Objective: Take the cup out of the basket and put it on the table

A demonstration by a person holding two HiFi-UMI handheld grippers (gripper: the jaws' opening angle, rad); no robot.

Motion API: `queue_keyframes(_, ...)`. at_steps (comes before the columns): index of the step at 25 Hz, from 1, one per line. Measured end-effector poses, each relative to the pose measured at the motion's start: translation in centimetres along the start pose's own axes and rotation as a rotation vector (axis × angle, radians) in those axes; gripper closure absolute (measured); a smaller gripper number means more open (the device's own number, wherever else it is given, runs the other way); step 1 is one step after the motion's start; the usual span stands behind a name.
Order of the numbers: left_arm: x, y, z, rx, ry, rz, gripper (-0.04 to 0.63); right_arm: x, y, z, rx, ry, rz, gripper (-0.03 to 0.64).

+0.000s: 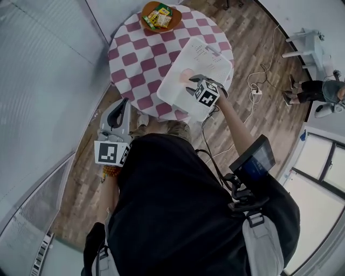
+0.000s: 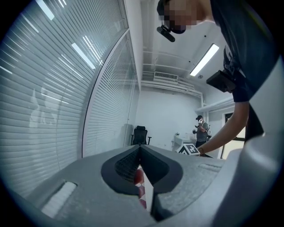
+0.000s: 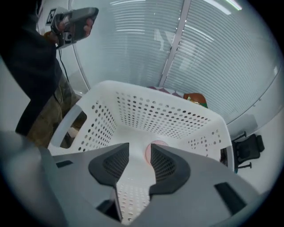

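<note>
**Right gripper lined up over cup in basket, jaws open, no grab yet**

- The cup (image 3: 154,145) is sitting on the floor of the white perforated basket (image 3: 155,111), roughly mid-floor. It looks pale pink. I can't tell from here whether it's upright or on its side.
- The basket is resting on the red-and-white checked table (image 1: 141,58), at the edge nearest the person. That's probably why the reach is coming from above rather than from the side: the walls are blocking any level approach.
- The right gripper (image 3: 140,153) is standing with its jaws apart and nothing between the pads. In its own view the cup is showing in the gap just past the tips, slightly toward the right-hand jaw. Judgement: it's pre-opened for a straddle grasp and needs a small nudge to centre.
- Right arm pose: it's reaching forward and out over the basket, with the forearm extended and the gripper pitching steeply down into the opening. The tips are inside the rim line and apart from the cup.
- The left gripper (image 1: 119,110) is sitting with its jaws together and holding nothing; only a sliver of the checked cloth is showing through the slit. It's hanging low by the person's left side, off the table and pointing about level toward it. Judgement: it's parked out of the way and could steady the basket if it slides.
- A bowl of snacks (image 1: 158,16) is sitting at the far side of the table, well apart from the basket, so there's plenty of bare cloth for the set-down.
</note>
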State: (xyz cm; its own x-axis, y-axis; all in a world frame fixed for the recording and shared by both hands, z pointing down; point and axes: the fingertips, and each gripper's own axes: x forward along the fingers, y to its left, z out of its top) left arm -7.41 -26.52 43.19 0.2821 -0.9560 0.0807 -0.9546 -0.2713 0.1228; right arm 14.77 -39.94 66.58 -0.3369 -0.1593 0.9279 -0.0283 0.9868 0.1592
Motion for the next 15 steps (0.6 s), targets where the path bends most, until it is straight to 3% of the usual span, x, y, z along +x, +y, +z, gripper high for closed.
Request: queue_keyframes(15,0.7,1.1,0.1,-0.002,0.01,0.017,0.591,6.1,-1.2,-2.1,0.009,0.134,0.069,0.454)
